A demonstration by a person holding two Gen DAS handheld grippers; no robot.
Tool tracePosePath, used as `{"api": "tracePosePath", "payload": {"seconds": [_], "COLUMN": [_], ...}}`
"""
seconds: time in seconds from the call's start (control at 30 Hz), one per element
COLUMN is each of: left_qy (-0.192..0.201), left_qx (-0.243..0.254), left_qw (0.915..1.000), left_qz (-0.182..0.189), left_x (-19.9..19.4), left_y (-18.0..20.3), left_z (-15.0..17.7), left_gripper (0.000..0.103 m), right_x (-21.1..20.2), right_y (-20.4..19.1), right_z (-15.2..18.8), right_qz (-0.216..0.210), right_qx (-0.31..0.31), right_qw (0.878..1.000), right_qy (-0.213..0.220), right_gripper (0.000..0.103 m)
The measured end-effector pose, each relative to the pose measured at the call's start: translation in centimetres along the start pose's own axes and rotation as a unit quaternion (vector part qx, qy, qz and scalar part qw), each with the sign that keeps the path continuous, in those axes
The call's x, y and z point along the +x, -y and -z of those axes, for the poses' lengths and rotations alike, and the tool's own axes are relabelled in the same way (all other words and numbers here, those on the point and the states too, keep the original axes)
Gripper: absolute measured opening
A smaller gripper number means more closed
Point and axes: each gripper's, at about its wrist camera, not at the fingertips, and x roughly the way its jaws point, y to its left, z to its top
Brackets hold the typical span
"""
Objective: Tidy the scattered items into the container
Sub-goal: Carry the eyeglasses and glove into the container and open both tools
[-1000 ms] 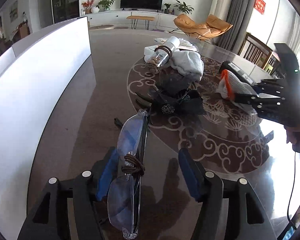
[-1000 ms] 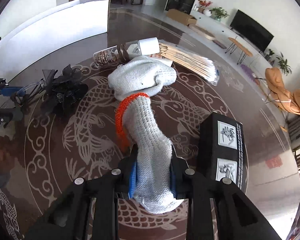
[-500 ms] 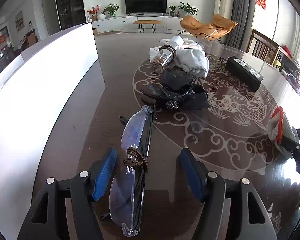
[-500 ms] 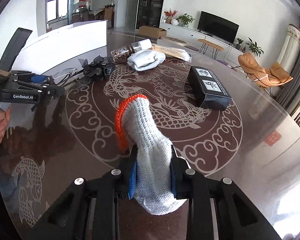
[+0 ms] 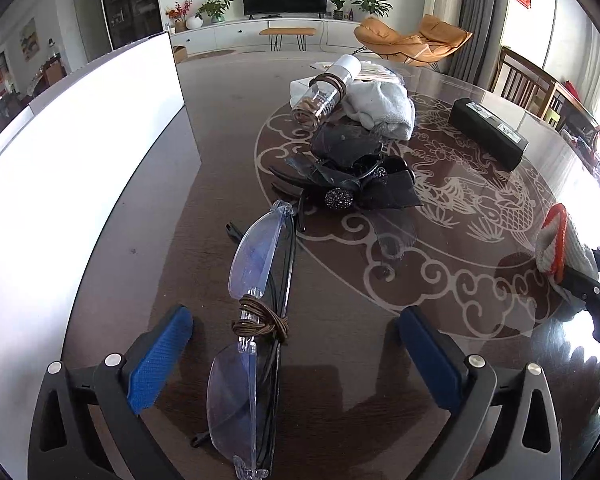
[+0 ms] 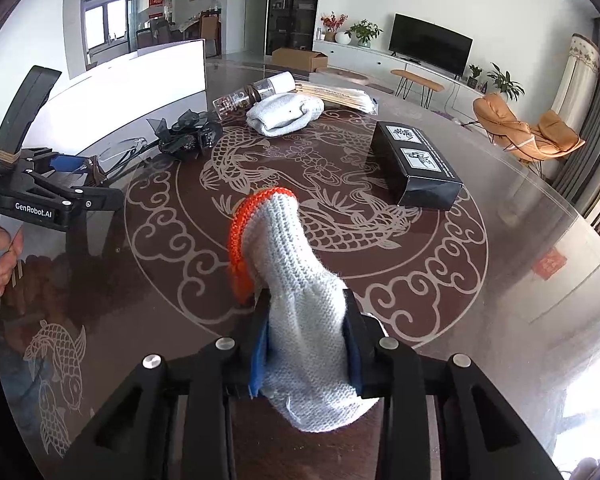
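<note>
A pair of clear rimless glasses point(image 5: 256, 264) with a brown hair tie point(image 5: 260, 322) wound round the bridge lies on the dark table. My left gripper point(image 5: 296, 356) straddles it, jaws opening wide and blue pads apart from the frame. The same gripper point(image 6: 88, 178) shows in the right wrist view, held by a hand point(image 6: 0, 248). My right gripper point(image 6: 306, 348) has a white knit glove with an orange cuff point(image 6: 296, 264) between its pads, which still touch it as the jaws are opening. That glove point(image 5: 556, 240) appears at the right edge of the left wrist view. The white container point(image 5: 80, 140) stands at the left.
A black bow hair clip point(image 5: 352, 188), a clear bottle point(image 5: 324, 92), a second white glove point(image 5: 384, 108) and a black box point(image 5: 488, 132) lie on the round patterned tabletop point(image 6: 420, 264). A packet of wooden sticks point(image 6: 336, 94) lies behind the glove. Chairs stand beyond the table's right edge.
My left jaws have spread much wider around the glasses. The right gripper carried the glove from the table's middle toward its near edge, and its pads have parted slightly.
</note>
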Motion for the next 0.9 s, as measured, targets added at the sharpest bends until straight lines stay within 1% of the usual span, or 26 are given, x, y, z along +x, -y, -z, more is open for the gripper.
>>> {"api": "tracePosePath", "payload": {"seconds": [0.1, 0.17, 0.23, 0.27, 0.3, 0.33, 0.37, 0.43, 0.5, 0.57, 0.63, 0.7, 0.77, 0.83, 0.9], "left_qy": [0.000, -0.001, -0.003, 0.002, 0.015, 0.021, 0.020, 0.011, 0.007, 0.007, 0.008, 0.018, 0.032, 0.059, 0.095], "left_qx": [-0.001, 0.000, 0.002, 0.004, 0.006, 0.004, -0.003, -0.029, -0.045, -0.045, -0.050, -0.058, -0.076, -0.089, -0.099], "left_qw": [1.0000, 1.0000, 1.0000, 1.0000, 0.9999, 0.9998, 0.9998, 0.9988, 0.9973, 0.9965, 0.9947, 0.9929, 0.9892, 0.9860, 0.9832], "left_qz": [0.000, 0.000, 0.000, 0.000, 0.002, 0.000, 0.007, 0.039, 0.057, 0.070, 0.089, 0.103, 0.121, 0.128, 0.120], "left_x": [0.0, 0.0, 0.0, -0.2, -0.6, -1.0, -1.4, -2.1, -3.0, -4.0, -5.0, -6.1, -7.6, -9.8, -12.8], "left_y": [0.0, 0.0, 0.1, 0.2, 0.2, 0.1, -0.1, -0.7, -0.8, -0.1, 0.8, 1.4, 1.2, 0.0, -2.2], "left_z": [0.0, 0.0, -0.1, 0.0, 0.1, 0.3, 0.5, 1.1, 2.2, 3.5, 4.9, 5.7, 5.8, 5.0, 3.8], "left_gripper": [0.103, 0.103, 0.103, 0.092, 0.063, 0.050, 0.025, 0.023, 0.023, 0.023, 0.023, 0.023, 0.023, 0.023, 0.023], "right_x": [0.1, 0.2, 0.2, 0.2, 0.2, 0.1, 0.0, -0.6, -1.6, -2.7, -3.6, -3.9, -4.0, -4.1, -4.3], "right_y": [0.9, 1.4, 1.3, 1.1, 0.9, 0.8, 0.8, 1.1, 1.2, 1.1, 0.6, -0.4, -1.7, -3.0, -4.8], "right_z": [0.0, 0.0, 0.0, 0.0, 0.0, 0.0, 0.1, 0.7, 1.6, 2.7, 3.5, 3.9, 3.6, 2.2, -0.2], "right_qz": [-0.021, -0.033, -0.032, -0.027, -0.021, -0.013, -0.007, -0.013, -0.026, -0.055, -0.084, -0.105, -0.121, -0.145, -0.161], "right_qx": [0.022, 0.032, 0.031, 0.027, 0.024, 0.024, 0.033, 0.076, 0.120, 0.160, 0.188, 0.197, 0.192, 0.186, 0.164], "right_qw": [1.000, 0.999, 0.999, 0.999, 0.999, 1.000, 0.999, 0.997, 0.992, 0.985, 0.978, 0.975, 0.974, 0.972, 0.973], "right_qy": [-0.003, -0.003, -0.003, -0.003, -0.003, -0.002, -0.001, 0.003, 0.008, 0.009, 0.011, 0.007, 0.004, 0.004, 0.010], "right_gripper": [0.039, 0.040, 0.040, 0.040, 0.038, 0.036, 0.028, 0.027, 0.027, 0.027, 0.027, 0.027, 0.027, 0.027, 0.027]}}
